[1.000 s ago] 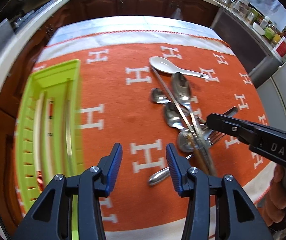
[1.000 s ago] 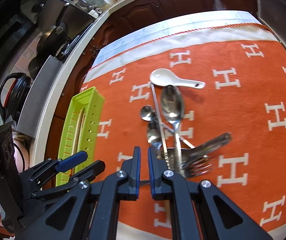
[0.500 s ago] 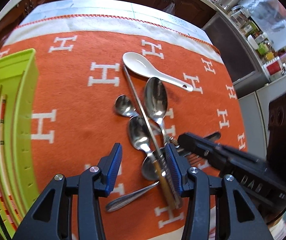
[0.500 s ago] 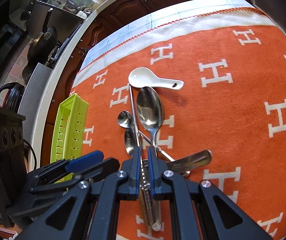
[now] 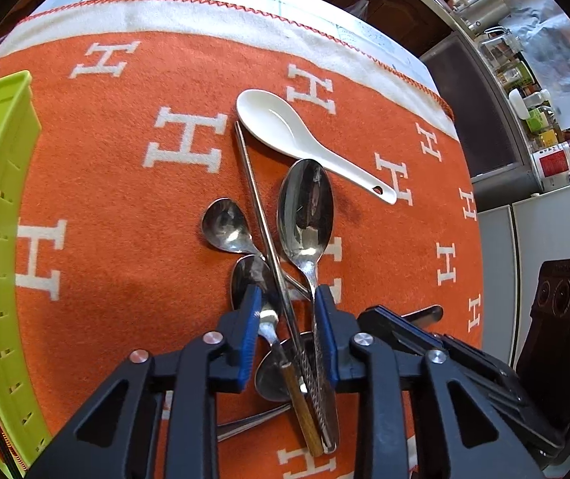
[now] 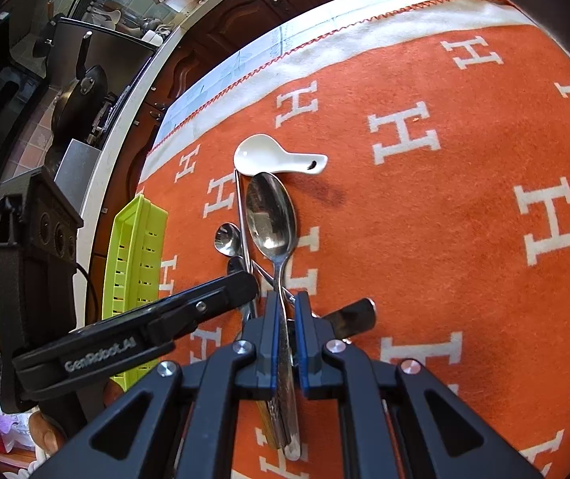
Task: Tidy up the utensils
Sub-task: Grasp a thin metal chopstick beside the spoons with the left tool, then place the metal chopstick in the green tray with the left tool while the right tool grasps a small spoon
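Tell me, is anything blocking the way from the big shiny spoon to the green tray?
Yes. The metal chopstick and two small spoons lie on the big spoon's tray side; beyond them only orange cloth reaches the green tray.

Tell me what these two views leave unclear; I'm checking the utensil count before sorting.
- Left wrist view: the lower spoon bowl is half covered by the left gripper and crossing handles.
- Right wrist view: the fork shows only a dark handle end; the right gripper hides its tines.
- Green tray: cut off by the left edge, contents uncountable.
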Demonstrator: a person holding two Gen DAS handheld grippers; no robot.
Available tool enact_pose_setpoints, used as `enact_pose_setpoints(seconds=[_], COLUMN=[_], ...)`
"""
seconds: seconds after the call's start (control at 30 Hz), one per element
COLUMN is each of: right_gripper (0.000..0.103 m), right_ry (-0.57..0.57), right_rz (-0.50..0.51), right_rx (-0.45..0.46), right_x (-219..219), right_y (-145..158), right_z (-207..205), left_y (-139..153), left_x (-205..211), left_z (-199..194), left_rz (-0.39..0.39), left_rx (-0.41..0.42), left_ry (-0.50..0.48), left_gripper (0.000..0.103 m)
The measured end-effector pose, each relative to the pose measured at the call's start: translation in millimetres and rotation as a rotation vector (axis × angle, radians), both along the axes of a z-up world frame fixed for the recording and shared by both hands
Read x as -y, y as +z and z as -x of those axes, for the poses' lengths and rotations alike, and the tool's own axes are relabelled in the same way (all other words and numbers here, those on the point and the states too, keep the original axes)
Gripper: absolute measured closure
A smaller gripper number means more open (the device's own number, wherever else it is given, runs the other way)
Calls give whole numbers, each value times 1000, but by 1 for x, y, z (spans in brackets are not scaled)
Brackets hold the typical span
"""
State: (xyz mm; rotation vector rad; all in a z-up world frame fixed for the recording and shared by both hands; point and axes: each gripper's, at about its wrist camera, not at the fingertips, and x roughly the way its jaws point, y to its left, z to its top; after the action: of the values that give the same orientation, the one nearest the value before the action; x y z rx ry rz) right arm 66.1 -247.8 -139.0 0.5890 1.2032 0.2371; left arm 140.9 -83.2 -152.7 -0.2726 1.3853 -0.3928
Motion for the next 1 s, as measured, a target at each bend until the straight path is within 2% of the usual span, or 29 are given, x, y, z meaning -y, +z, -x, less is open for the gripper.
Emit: enact_pose_setpoints(seconds=[0.23,0.33,0.67,1.0], right_gripper=[95,95,95,95], right_ry=[-1,0,9,59], right_rz=[-15,-13,-10,1], right_rx=[1,1,6,17], right_x=[2,2,-1,-20], right_y=[-1,-1,0,6], right_z=[3,4,6,7], left_y=[-4,-5,2,30], left_x=[11,17,4,-31], left_z=[-3,-4,-1,19], left_rz=[-36,-76,-50,-37], left_rx=[7,18,51,91], left_ry=[-10,-12,7,10], left_gripper=[85,95,100,100])
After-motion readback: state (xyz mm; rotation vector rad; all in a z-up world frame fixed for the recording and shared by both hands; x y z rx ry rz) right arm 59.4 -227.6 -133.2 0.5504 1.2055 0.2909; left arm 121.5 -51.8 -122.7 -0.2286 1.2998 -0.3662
